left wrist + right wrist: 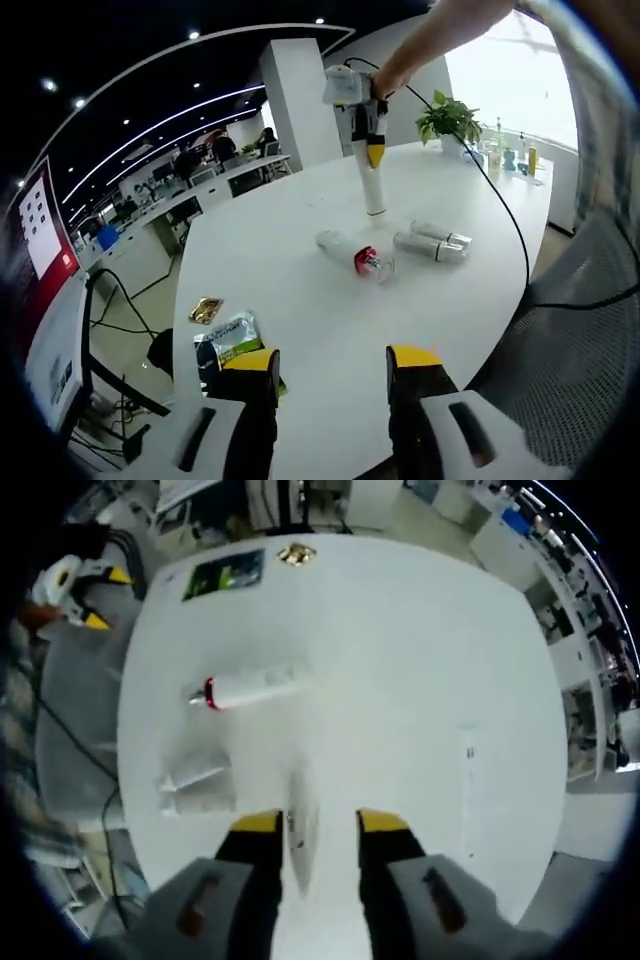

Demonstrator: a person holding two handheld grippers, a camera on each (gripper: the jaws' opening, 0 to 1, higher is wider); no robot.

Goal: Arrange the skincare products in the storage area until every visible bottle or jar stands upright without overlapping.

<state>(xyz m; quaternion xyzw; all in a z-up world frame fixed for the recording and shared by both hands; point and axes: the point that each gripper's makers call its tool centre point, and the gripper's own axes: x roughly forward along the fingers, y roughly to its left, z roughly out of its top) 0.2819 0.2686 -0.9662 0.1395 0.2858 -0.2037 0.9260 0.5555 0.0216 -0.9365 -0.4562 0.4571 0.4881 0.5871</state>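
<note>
A white tube point(373, 185) stands upright on the round white table point(300, 300). Held from above by a person's arm, my right gripper point(373, 150) straddles the tube's top. In the right gripper view the tube point(303, 830) sits between the jaws of the right gripper point(320, 822), close to the left jaw, with a gap on its right. A clear bottle with a red cap point(357, 256) point(250, 690) lies on its side. Two silver bottles point(432, 243) point(195, 785) lie beside it. My left gripper point(330, 362) hovers open over the table's near edge, with nothing in it.
A green packet point(228, 340) point(225, 577) and a small gold packet point(205, 310) point(295, 553) lie near the left gripper. A potted plant point(450, 120) and several small bottles point(505, 157) stand at the far edge. A grey mesh chair point(580, 330) is at the right, with a black cable point(510, 220) across the table.
</note>
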